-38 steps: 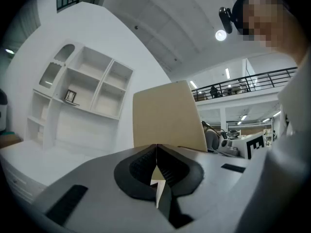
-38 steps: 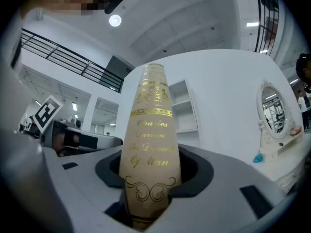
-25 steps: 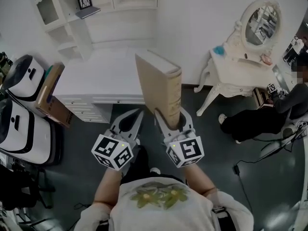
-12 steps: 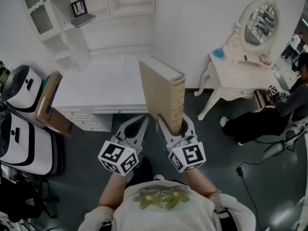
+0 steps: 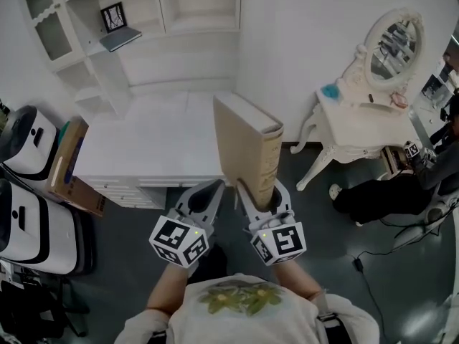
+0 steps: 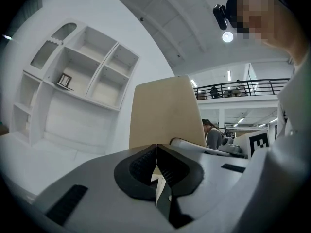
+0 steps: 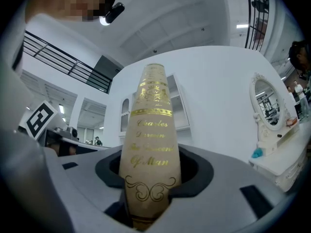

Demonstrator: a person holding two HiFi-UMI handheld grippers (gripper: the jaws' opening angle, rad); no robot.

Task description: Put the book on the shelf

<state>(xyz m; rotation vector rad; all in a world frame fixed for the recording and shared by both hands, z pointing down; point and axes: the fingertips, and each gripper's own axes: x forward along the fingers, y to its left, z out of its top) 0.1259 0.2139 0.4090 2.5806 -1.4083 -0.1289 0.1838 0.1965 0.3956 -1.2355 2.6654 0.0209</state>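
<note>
My right gripper (image 5: 261,190) clamps the book (image 5: 247,142) low; left gripper (image 5: 209,190) closed, empty. I fear it tips before the shelf (image 5: 195,21)

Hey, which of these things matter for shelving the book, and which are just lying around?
For the job: tan hardback book with gold lettering, clamped in the right gripper; white shelf unit.

Lying about: white desk; ornate white dressing table with oval mirror; brown cardboard box. The left gripper is shut and empty.
</note>
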